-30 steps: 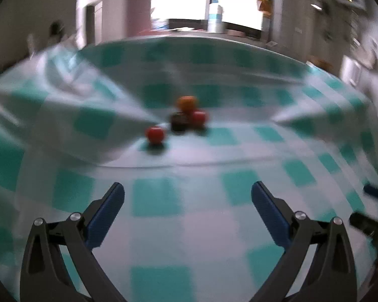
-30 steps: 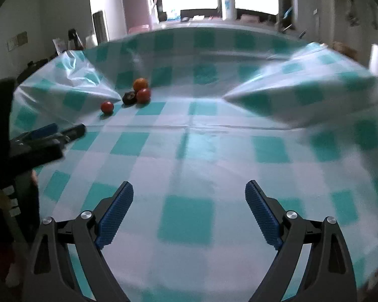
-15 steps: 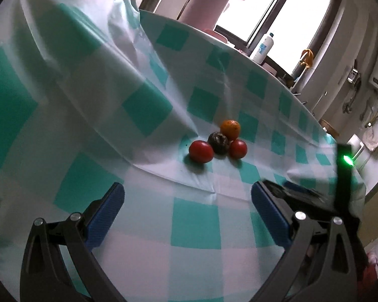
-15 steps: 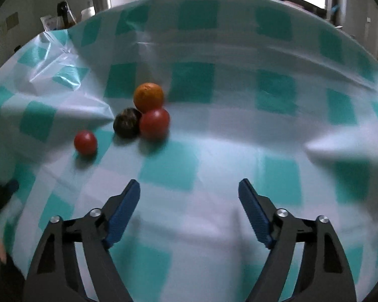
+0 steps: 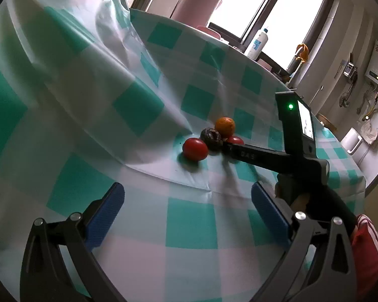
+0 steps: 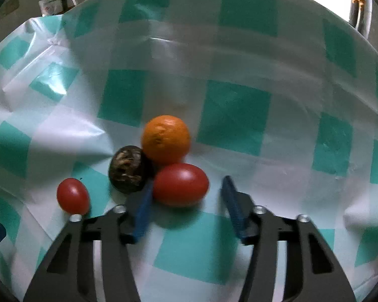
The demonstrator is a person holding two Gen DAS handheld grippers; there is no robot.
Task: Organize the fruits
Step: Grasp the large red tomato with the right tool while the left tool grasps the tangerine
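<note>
The big tomato (image 6: 181,185) sits on the cloth (image 6: 234,110), touching the orange (image 6: 165,139) and a dark fruit (image 6: 128,172). The right gripper (image 6: 186,201) straddles it, jaws wide, nothing held. Looks like the grasp: close gently. The left gripper (image 5: 186,216) waits, wide and empty.

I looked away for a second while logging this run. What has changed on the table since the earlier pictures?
The right tongs moved forward to the fruit pile and narrowed, now open around the larger red tomato, not yet gripping. The left tongs swung nearer, wide open. The orange, dark fruit and small tomato stayed put.
</note>
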